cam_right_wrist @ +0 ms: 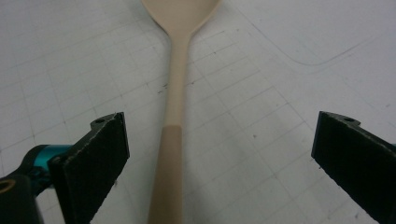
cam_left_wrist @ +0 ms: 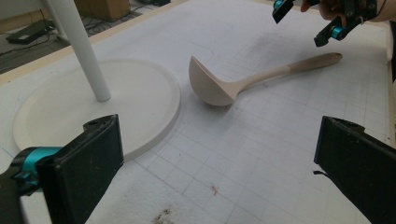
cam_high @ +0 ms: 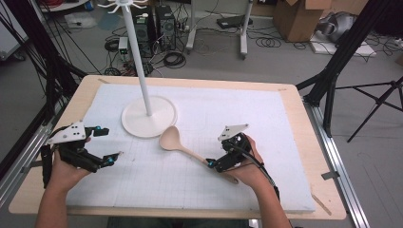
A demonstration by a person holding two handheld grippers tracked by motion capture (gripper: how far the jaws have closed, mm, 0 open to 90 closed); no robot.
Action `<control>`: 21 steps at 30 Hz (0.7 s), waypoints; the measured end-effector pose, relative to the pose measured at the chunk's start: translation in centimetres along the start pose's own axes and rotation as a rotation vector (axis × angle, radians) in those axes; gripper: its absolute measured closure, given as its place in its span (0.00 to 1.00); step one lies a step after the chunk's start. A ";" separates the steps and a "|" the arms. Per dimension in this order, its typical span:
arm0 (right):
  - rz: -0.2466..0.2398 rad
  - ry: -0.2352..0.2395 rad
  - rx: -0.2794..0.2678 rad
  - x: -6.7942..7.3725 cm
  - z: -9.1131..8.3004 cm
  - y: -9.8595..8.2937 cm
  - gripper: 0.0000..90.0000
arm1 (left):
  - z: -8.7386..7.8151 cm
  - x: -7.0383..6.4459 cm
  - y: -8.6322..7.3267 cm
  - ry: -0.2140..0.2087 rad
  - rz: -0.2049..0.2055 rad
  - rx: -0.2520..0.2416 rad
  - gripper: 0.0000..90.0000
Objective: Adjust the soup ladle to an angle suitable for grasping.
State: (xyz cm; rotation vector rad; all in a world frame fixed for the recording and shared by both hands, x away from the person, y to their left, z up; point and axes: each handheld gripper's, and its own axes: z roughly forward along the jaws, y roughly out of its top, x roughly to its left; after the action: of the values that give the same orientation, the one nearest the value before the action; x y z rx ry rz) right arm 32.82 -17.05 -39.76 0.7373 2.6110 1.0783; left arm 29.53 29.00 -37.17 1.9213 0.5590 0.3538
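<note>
Lying between the right gripper's (cam_right_wrist: 219, 158) wide-spread fingers, untouched: spoon (cam_right_wrist: 173, 116) handle.

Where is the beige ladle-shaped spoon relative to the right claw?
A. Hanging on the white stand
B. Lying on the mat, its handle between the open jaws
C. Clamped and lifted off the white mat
B: the beige ladle-shaped spoon lies flat on the white gridded mat, its handle between the wide-open jaws of the right claw.

Robotics lab or research workspace. Indicated by: wooden table (cam_high: 304, 156) topped with gridded white foam board (cam_high: 199, 166); black tripod legs (cam_high: 375, 102); computer towers (cam_high: 153, 26) and loose cables (cam_high: 173, 59) on grey floor; cardboard boxes (cam_high: 297, 16).
</note>
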 end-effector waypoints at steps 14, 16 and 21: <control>-0.020 0.086 0.096 0.4 2.3 0.6 0.17 | -0.1 0.1 0.0 0.008 0.000 0.003 0.02; -0.020 0.086 0.104 0.4 2.5 0.6 0.18 | -0.1 0.1 -0.1 0.011 -0.003 0.001 0.02; -0.035 0.107 0.141 0.6 3.2 0.7 0.28 | -0.2 0.1 -0.1 0.012 -0.003 -0.001 0.02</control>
State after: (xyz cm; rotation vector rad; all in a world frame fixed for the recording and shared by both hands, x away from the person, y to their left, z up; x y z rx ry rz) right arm 33.77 -14.37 -41.55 0.6776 2.8035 0.9565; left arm 29.52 29.27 -37.14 1.9180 0.5693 0.3643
